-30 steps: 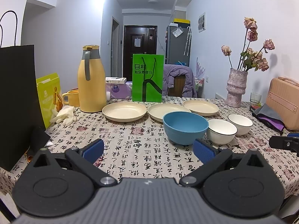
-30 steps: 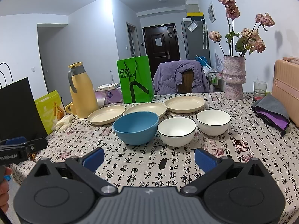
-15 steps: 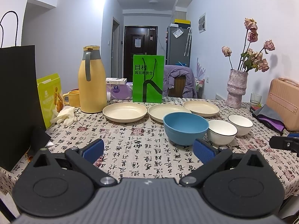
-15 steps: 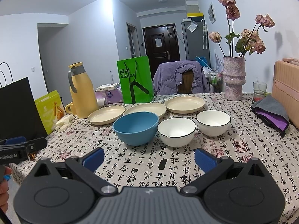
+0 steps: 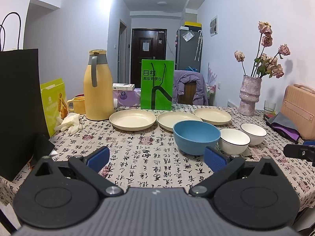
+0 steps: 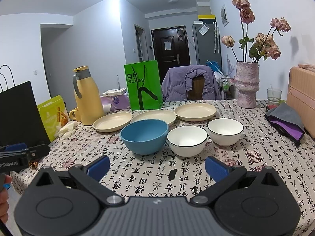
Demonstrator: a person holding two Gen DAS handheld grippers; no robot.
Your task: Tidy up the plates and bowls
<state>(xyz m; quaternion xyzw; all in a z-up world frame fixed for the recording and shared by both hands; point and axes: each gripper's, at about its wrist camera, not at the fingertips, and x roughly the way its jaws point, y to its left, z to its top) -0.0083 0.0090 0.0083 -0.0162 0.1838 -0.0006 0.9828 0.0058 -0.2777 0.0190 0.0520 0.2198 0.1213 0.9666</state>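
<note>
Fingers [image 5: 98, 158] of the left gripper [image 5: 156, 158], tipped with blue pads, stood spread wide apart over the near edge of the table [image 5: 137, 157] with its calligraphy-print cloth, holding nothing. In the left wrist view three cream round plates sat in a row at mid-table: the left plate [image 5: 132, 119], the middle plate [image 5: 178, 120] and the right plate [image 5: 212, 116], each just beside the next. In front of them stood the blue round bowl [image 5: 196, 136], which hid part of the middle plate's near rim, then the nearer white black-rimmed bowl [image 5: 234, 140] close against it, and the farther white bowl [image 5: 254, 133]. This view alone showed the tip of the other gripper poking in at the right edge, and the full front of the tall black paper bag [image 5: 19, 98] at left. A yellow thermos jug [image 5: 97, 86] stood behind the left plate.

From the right wrist view, the right gripper [image 6: 157, 167] likewise had its blue-padded fingers [image 6: 215, 169] parted wide and empty, above the cloth short of the bowls. Here the blue bowl [image 6: 144, 135] and both white bowls [image 6: 187, 140] [image 6: 225, 130] appeared separately, their insides bare. Only this view caught the left gripper's body at the far left with part of a hand [image 6: 4, 206] beneath it, and more of the grey-and-purple folded cloth [image 6: 285, 122] at right.
</note>
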